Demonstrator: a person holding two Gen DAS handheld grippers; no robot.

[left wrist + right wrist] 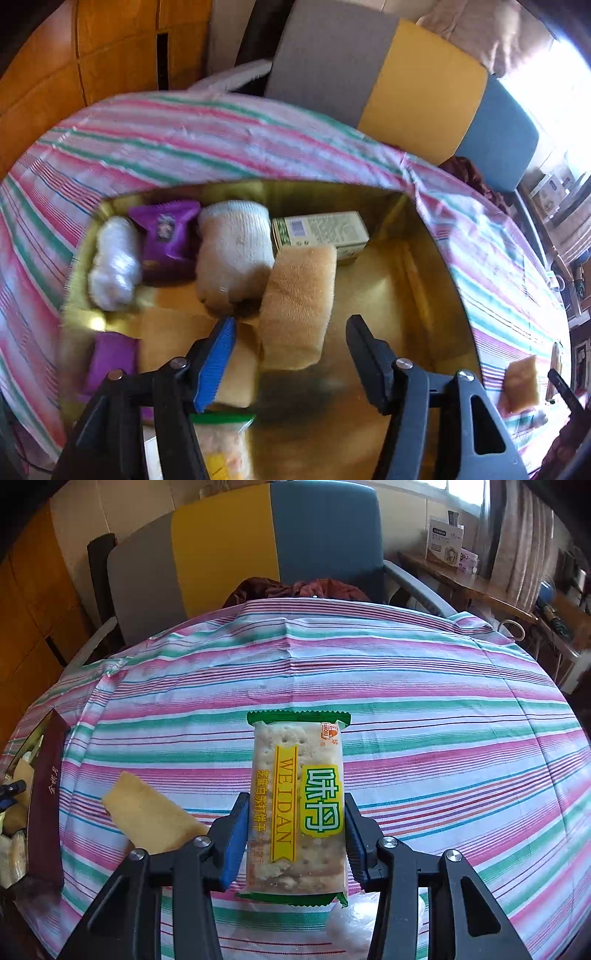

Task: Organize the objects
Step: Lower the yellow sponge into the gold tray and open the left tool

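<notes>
Gold box (424, 266) below open left gripper (291, 354) | right gripper (295, 834) clamps crackers (299, 805) | risk: slipping out, thin wrapper.

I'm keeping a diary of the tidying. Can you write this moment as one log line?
left hand-held gripper: open over gold-lined box | right hand-held gripper: holding green-edged cracker packet above striped cloth

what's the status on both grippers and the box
Left gripper open over gold box, nothing held. Right gripper shut on cracker pack above the cloth. Nothing in the way.
</notes>
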